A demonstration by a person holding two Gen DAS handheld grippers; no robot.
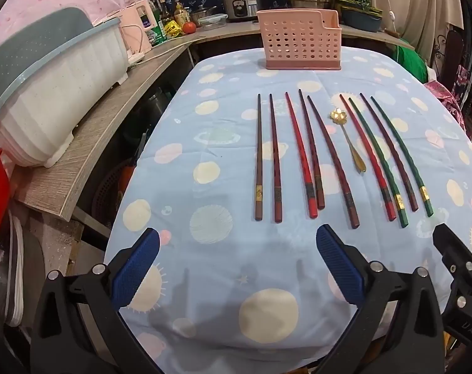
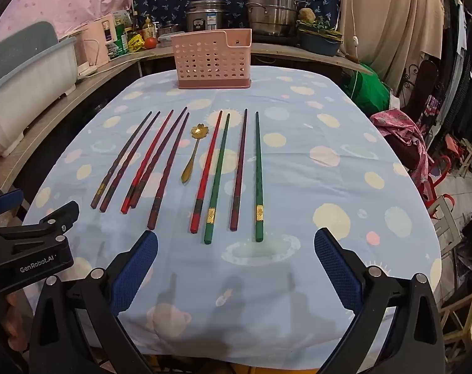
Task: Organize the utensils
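Observation:
Several chopsticks, brown, red and green, lie side by side in a row (image 1: 313,159) (image 2: 179,168) on the blue spotted tablecloth (image 1: 223,280) (image 2: 313,162). A small gold spoon (image 1: 349,138) (image 2: 192,152) lies among them. A pink perforated utensil holder (image 1: 299,43) (image 2: 212,59) stands upright at the table's far edge. My left gripper (image 1: 237,243) is open and empty, near the brown chopsticks' ends. My right gripper (image 2: 236,244) is open and empty, just short of the green chopsticks' ends. Each gripper shows at the edge of the other's view.
A wooden counter (image 1: 89,143) runs along the left with a white dish rack (image 1: 49,93) (image 2: 21,93). Steel pots (image 2: 270,9), bottles and a tomato (image 1: 189,27) stand behind the holder. Chairs and clothes (image 2: 401,131) crowd the right side.

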